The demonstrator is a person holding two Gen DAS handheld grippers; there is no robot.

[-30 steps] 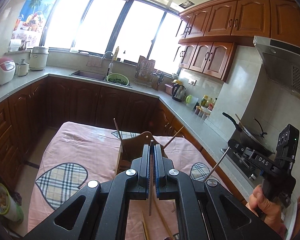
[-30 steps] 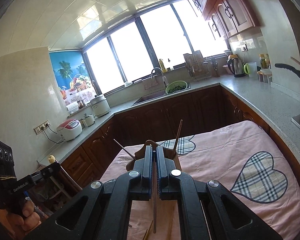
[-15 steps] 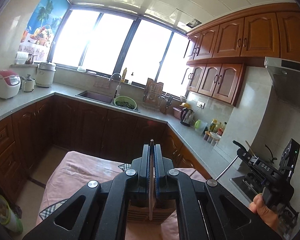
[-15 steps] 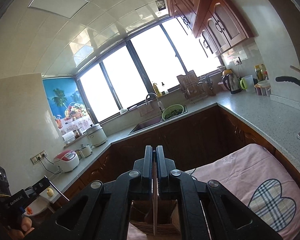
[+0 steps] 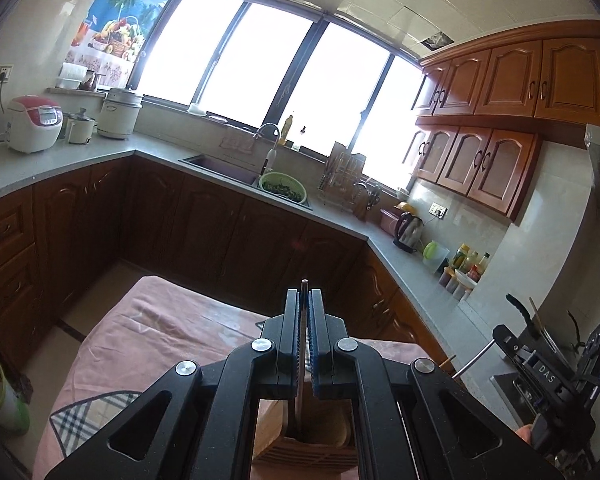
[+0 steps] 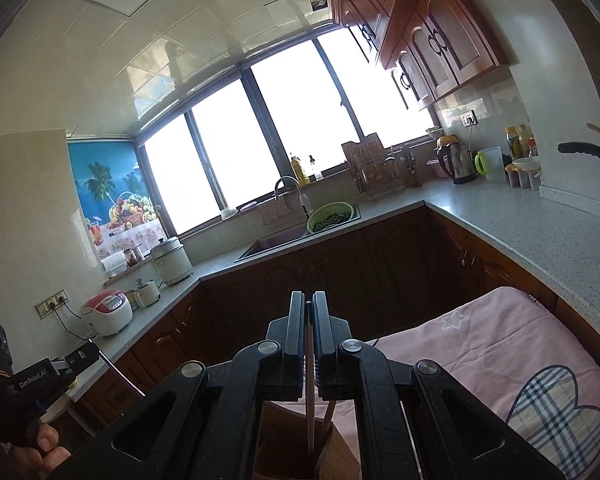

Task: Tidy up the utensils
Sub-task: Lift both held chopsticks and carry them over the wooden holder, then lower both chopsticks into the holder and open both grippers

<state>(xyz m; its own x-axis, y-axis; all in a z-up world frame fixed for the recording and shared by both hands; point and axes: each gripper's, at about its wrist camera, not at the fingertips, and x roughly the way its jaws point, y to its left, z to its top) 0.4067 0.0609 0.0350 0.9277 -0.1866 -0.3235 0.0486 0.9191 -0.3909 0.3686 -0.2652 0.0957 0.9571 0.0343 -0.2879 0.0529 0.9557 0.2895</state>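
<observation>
two grippers, each clenched on one slim chopstick. my left gripper [image 5: 305,300] pinches a dark chopstick [image 5: 301,360] upright between its blue-lined pads; the top end pokes just above the fingertips and the lower end dips into the wooden utensil holder [image 5: 306,446] directly below, near the bottom edge of the left wrist view. my right gripper [image 6: 309,304] squeezes a paler chopstick [image 6: 310,408] the same way, its lower end reaching down into the wooden utensil holder [image 6: 296,440], where another stick [image 6: 327,420] leans just to the right of mine. the holder stands on a table under a pink cloth [image 5: 160,332] with plaid heart patches. in the left wrist view my right gripper [image 5: 500,334] shows at the far right edge with its chopstick [image 5: 472,360] slanting down to the left. in the right wrist view my left gripper [image 6: 82,358] sits at the low left, a hand [image 6: 40,450] wrapped on its handle, its chopstick [image 6: 122,374] angled down to the right. far off, the grey counter [image 5: 100,156] runs round the room under the bright windows [image 5: 260,64].
</observation>
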